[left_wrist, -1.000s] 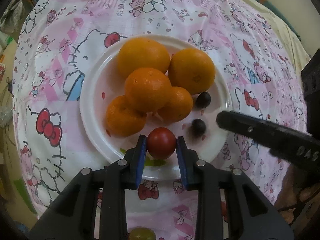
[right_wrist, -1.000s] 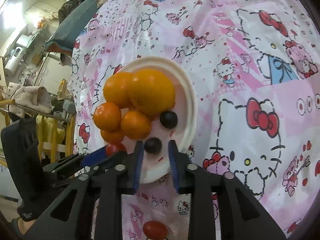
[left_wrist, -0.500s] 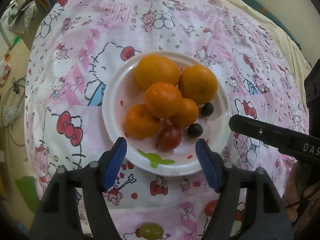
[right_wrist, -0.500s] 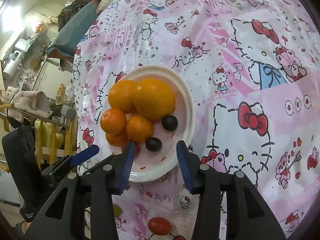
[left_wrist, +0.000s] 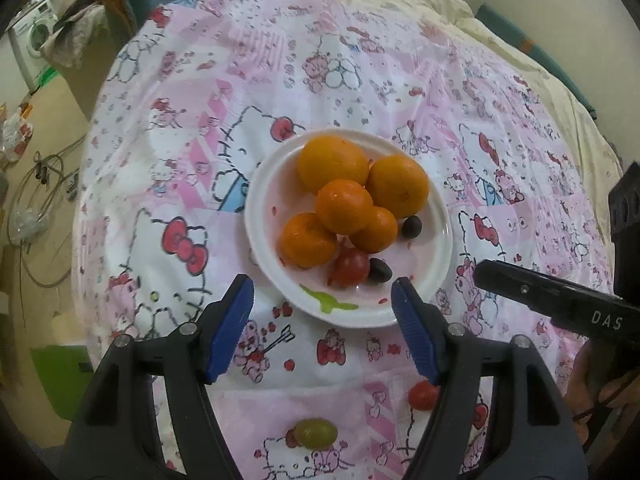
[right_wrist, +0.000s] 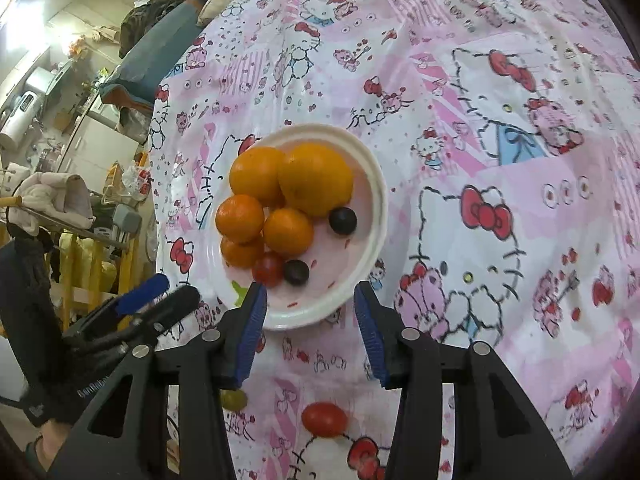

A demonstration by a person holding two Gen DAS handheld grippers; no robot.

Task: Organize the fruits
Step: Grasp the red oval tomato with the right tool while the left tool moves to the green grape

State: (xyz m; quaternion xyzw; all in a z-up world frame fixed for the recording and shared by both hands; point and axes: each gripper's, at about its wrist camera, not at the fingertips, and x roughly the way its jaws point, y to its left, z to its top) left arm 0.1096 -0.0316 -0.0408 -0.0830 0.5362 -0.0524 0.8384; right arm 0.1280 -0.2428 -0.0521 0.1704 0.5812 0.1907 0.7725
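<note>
Tomato [left_wrist: 349, 269] released, left hand-held gripper [left_wrist: 322, 332] apparently farther back

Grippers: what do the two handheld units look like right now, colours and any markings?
Both match: the left gripper and right gripper have black plastic frames, silver rivets and ribbed blue finger pads. White lettering reading DAS marks the right one's side, seen from the left wrist.

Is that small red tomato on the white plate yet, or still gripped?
On the plate. The red tomato rests on the white plate beside a dark grape; the left gripper is open.

Both hand-held grippers [left_wrist: 322, 328] [right_wrist: 310, 330] agape, empty.
</note>
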